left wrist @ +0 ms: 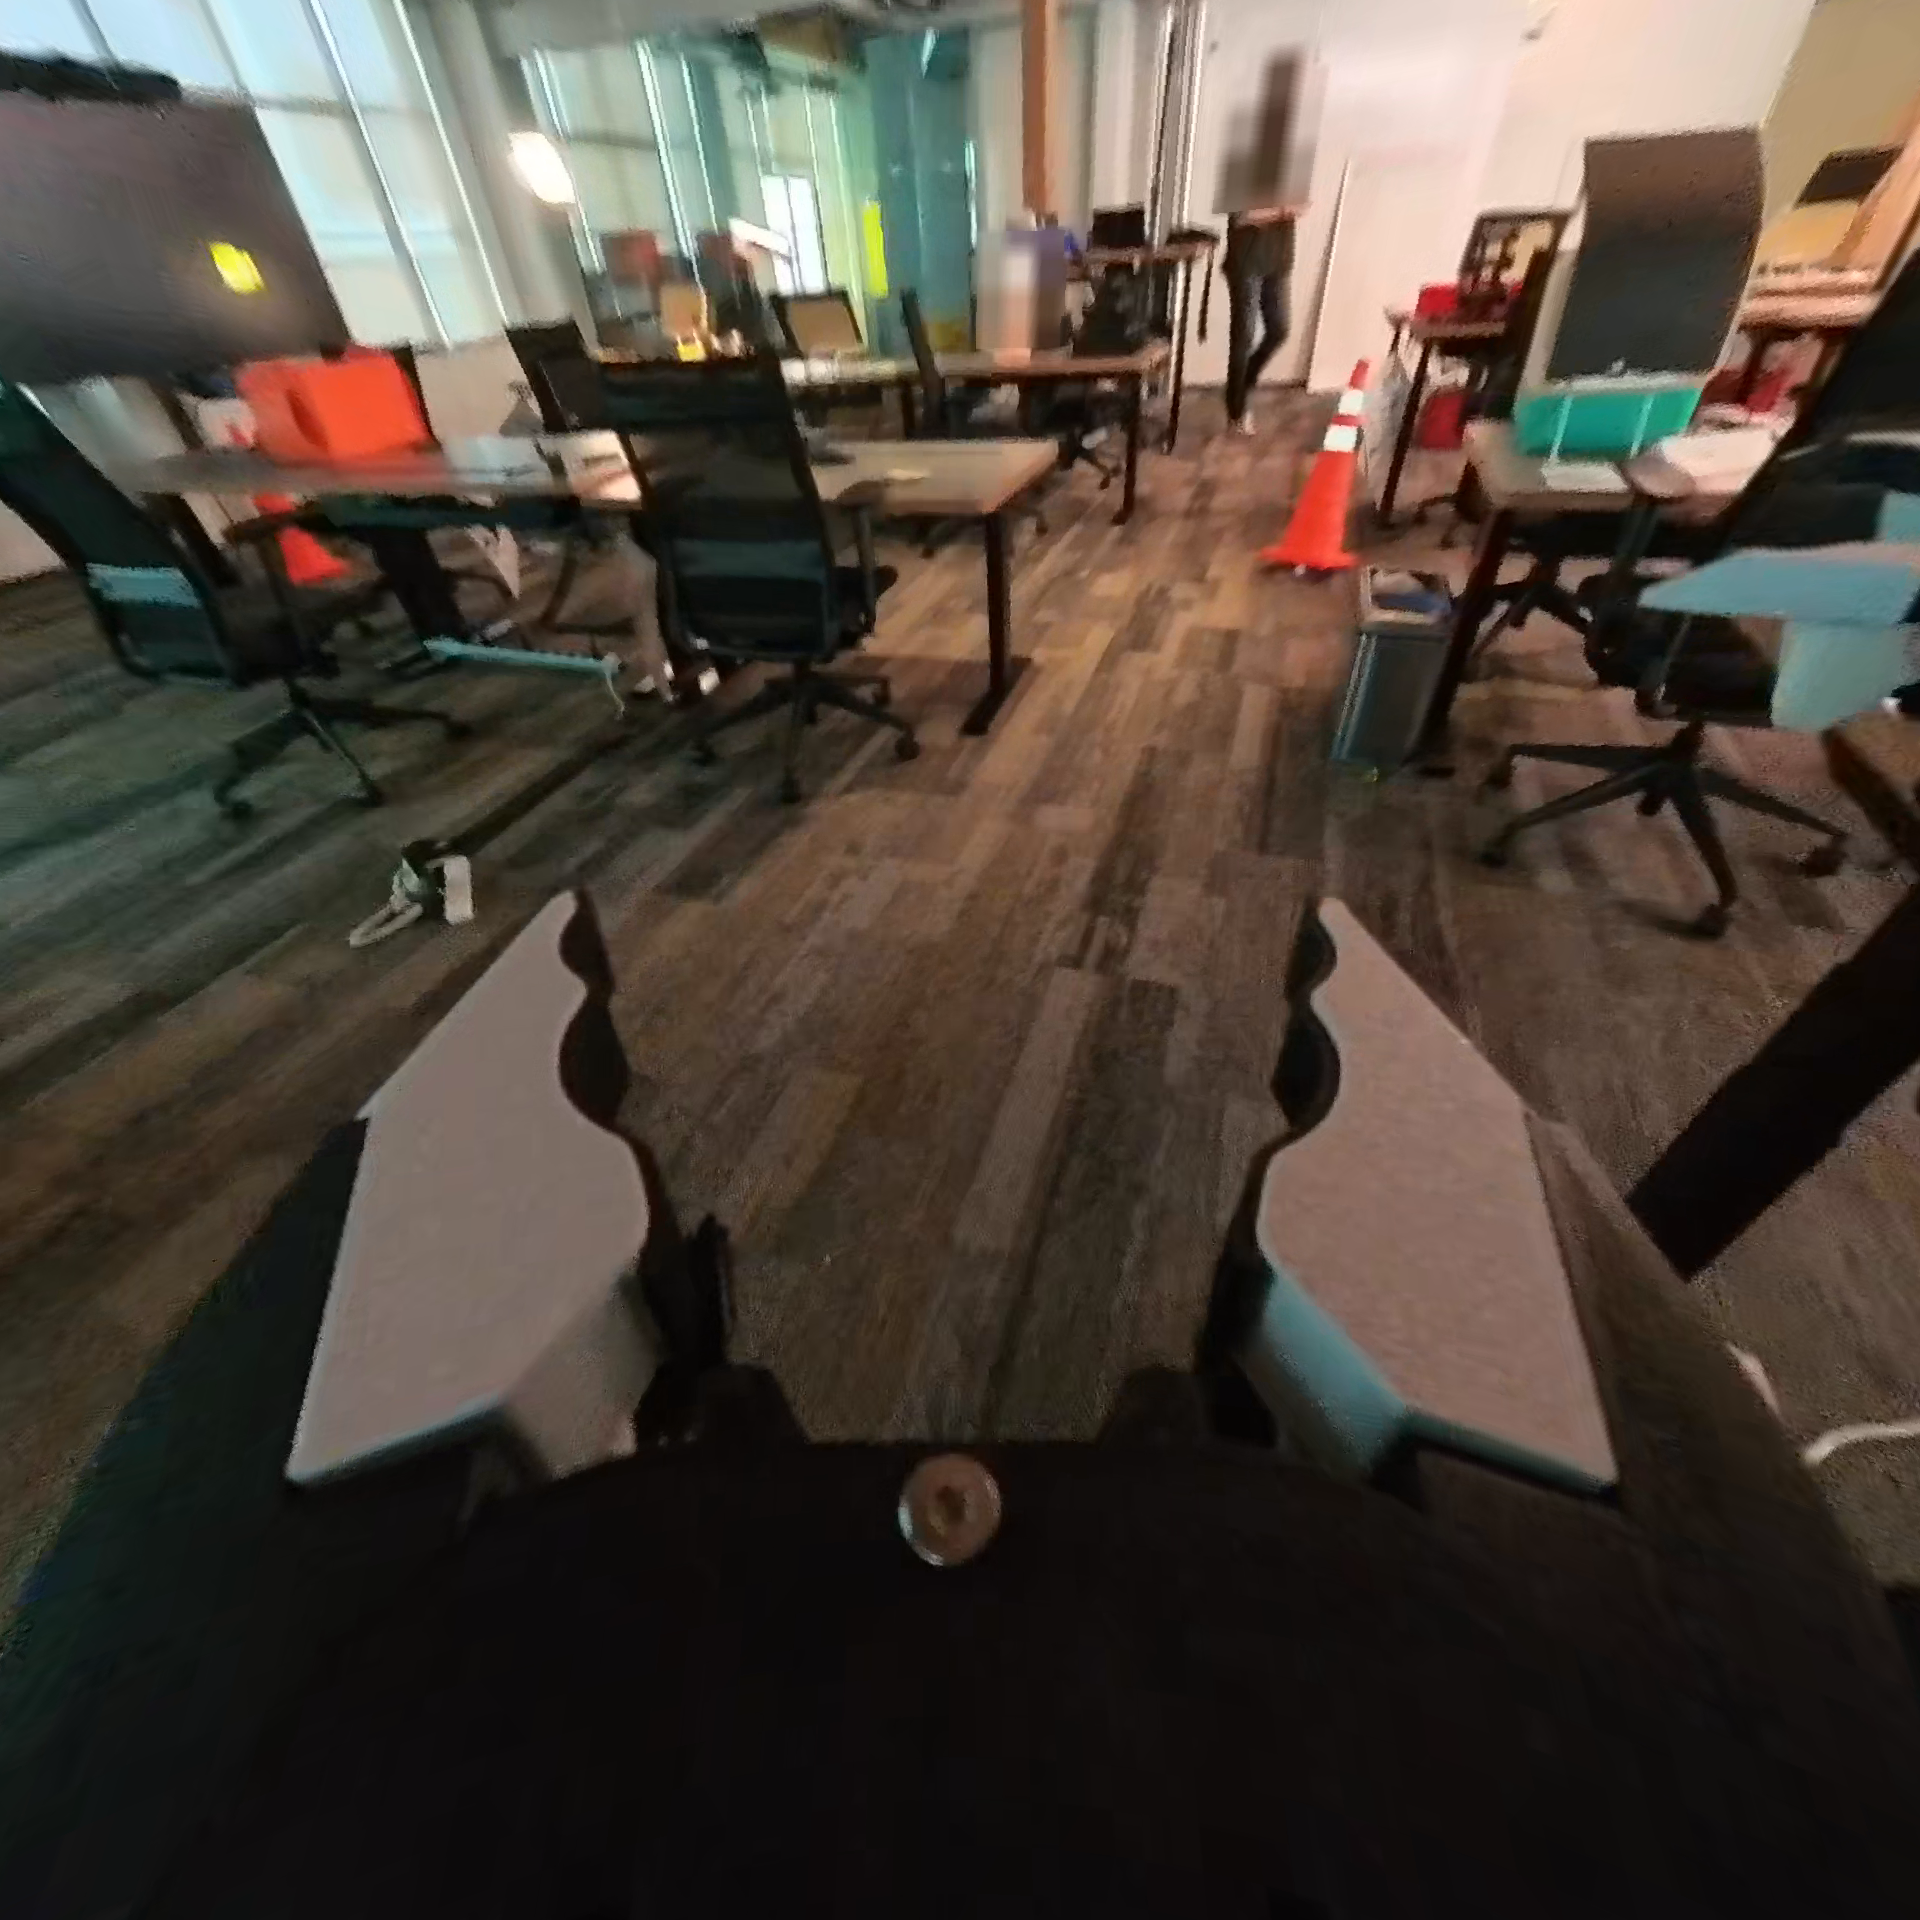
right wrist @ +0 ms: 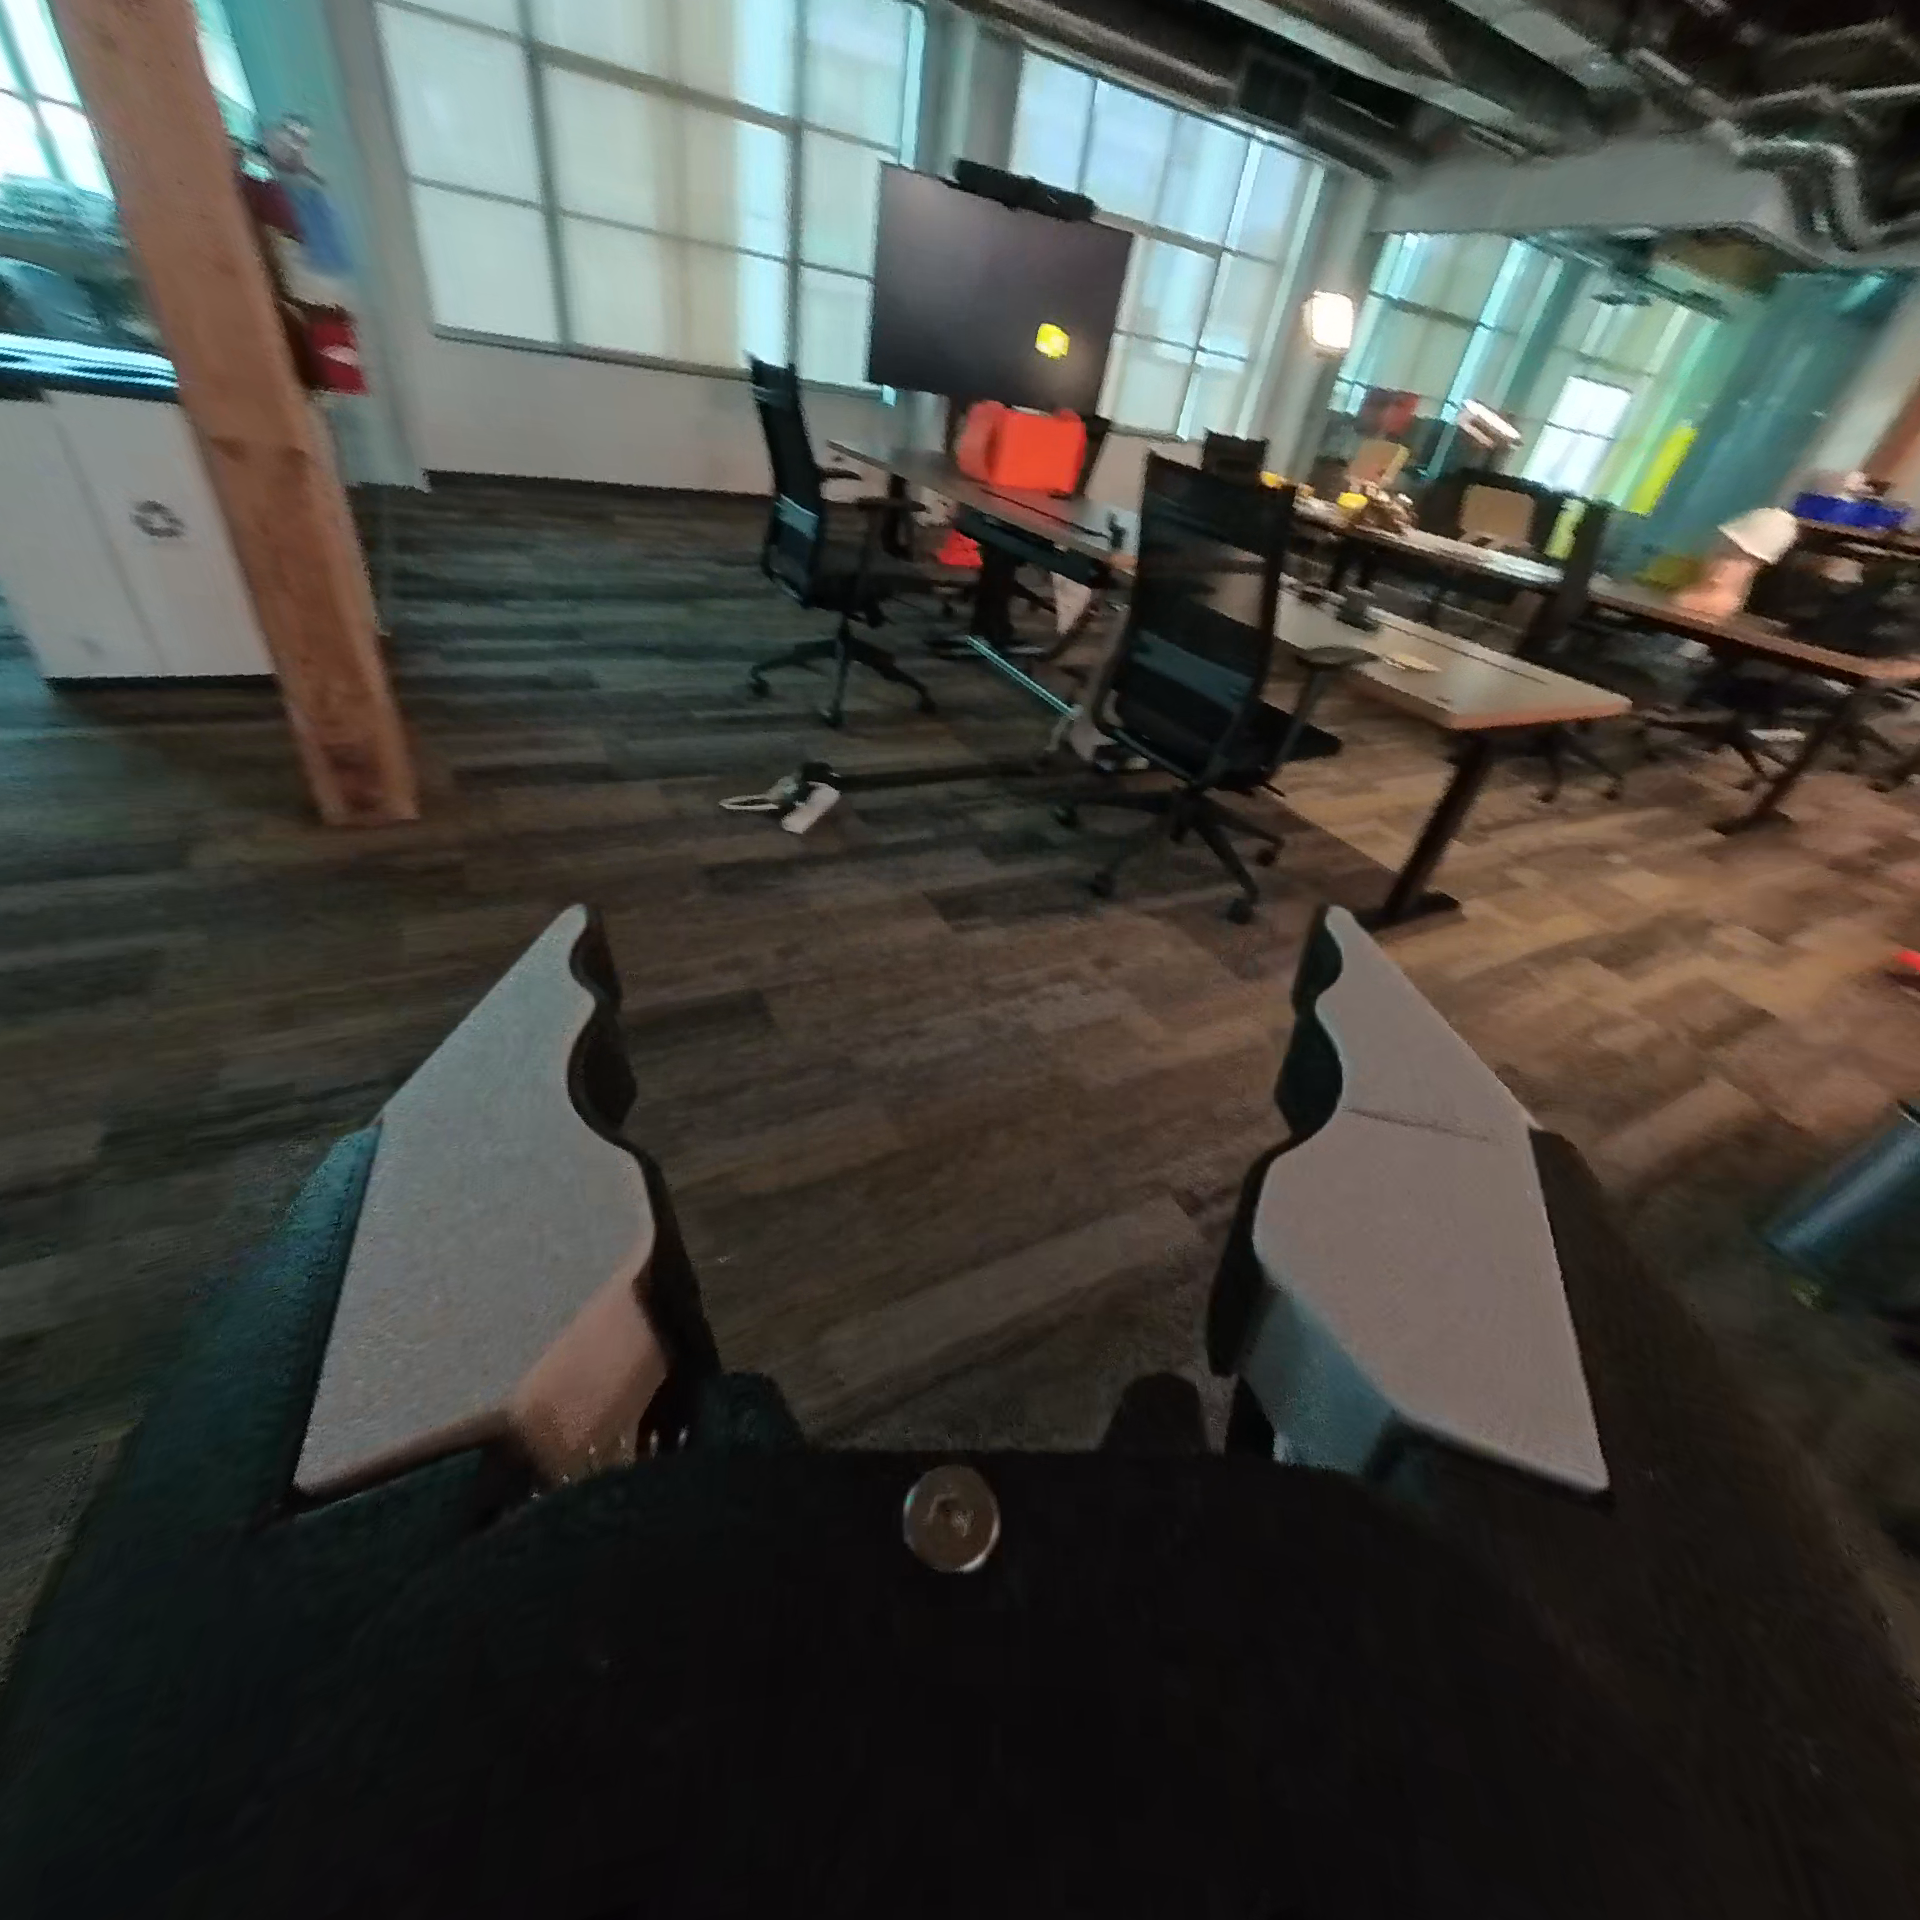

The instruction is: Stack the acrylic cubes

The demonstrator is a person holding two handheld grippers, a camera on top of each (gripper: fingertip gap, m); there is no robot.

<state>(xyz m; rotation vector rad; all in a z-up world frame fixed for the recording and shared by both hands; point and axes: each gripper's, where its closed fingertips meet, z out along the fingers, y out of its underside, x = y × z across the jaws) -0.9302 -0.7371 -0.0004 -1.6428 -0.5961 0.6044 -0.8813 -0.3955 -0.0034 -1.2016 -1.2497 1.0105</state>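
Observation:
My left gripper [left wrist: 951, 914] is wide open and empty, held in the air above a patterned carpet floor [left wrist: 997, 935]. Its grey fingers [left wrist: 488, 1143] have nothing between them. At the right edge of the left wrist view a pale blue finger of another gripper [left wrist: 1808, 613] shows. My right gripper [right wrist: 951, 920] is also wide open and empty above the same carpet [right wrist: 935, 1091]. A white power strip with a coiled cord [right wrist: 800, 800] lies on the floor ahead of it, and it also shows in the left wrist view [left wrist: 426, 894].
Black office chairs [left wrist: 758, 582] [right wrist: 1195, 675] and long desks [left wrist: 935, 473] [right wrist: 1475, 686] stand ahead. An orange traffic cone [left wrist: 1325, 478], a grey bin [left wrist: 1392, 675], a wooden pillar [right wrist: 239, 416], a dark screen [right wrist: 997, 291] and an orange bag [right wrist: 1023, 447] are around. A person [left wrist: 1257, 301] stands far back.

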